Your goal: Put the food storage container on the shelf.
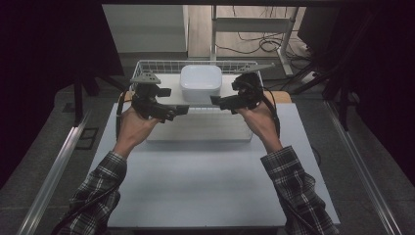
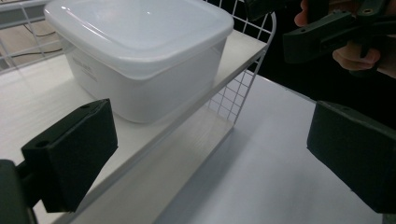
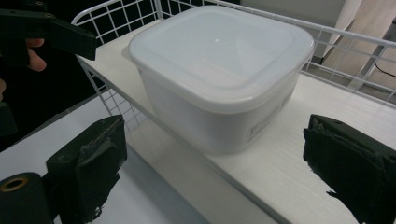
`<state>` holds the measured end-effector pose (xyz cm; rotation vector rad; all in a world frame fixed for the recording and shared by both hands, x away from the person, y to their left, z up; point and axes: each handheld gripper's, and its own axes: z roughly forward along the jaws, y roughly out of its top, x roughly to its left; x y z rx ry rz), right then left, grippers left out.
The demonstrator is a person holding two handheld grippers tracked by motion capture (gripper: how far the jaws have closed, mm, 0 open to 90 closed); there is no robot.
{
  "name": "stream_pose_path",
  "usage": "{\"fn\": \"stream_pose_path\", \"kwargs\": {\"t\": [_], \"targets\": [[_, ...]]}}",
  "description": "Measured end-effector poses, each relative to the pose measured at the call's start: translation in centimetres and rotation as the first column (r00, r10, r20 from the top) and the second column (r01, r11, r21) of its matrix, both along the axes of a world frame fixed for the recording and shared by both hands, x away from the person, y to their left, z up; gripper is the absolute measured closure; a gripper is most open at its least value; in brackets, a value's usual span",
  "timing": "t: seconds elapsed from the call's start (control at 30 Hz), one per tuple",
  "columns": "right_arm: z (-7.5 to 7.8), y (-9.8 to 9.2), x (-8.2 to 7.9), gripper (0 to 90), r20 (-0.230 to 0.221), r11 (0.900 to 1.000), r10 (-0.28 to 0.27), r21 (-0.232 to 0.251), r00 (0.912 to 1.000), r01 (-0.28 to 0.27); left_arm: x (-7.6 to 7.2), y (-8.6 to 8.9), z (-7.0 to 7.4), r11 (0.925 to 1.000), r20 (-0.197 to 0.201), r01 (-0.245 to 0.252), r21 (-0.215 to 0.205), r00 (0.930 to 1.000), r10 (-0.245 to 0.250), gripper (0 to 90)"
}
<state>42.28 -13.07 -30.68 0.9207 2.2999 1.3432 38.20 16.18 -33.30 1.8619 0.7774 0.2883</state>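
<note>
Container (image 1: 200, 83) sat on upper shelf (image 1: 169, 81) of white wire-sided rack (image 1: 147, 64), at far end of table (image 1: 205, 181), lid on. Left gripper (image 1: 182, 109) and right gripper (image 1: 217, 101) flanked it from near side, tips aimed inward, likely lining up for two-sided lift. Both sets of jaws stood wide apart, nothing between pads, no contact with box. Container looked squarish, rounded corners, translucent white plastic, smooth overhanging lid, faint embossed lettering on side wall, contents not discernible.
</note>
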Motion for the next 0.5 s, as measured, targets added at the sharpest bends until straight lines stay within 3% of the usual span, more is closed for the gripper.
{"fn": "stream_pose_path", "kwargs": {"t": [0.3,0.5], "targets": [[-1.2,-0.6,-2.1,4.9,0.023,1.000,0.029,-0.004,0.9993,-0.029,-1.4,-0.4,-1.9,0.9992,0.000,0.033,-0.021,0.9995,-0.033,1.7],[-2.3,-0.4,-3.4,4.7,0.034,0.998,0.057,-0.022,0.9978,-0.056,-2.6,-0.5,-3.1,0.9983,0.032,0.037,-0.044,0.9989,-0.036,1.9]]}}
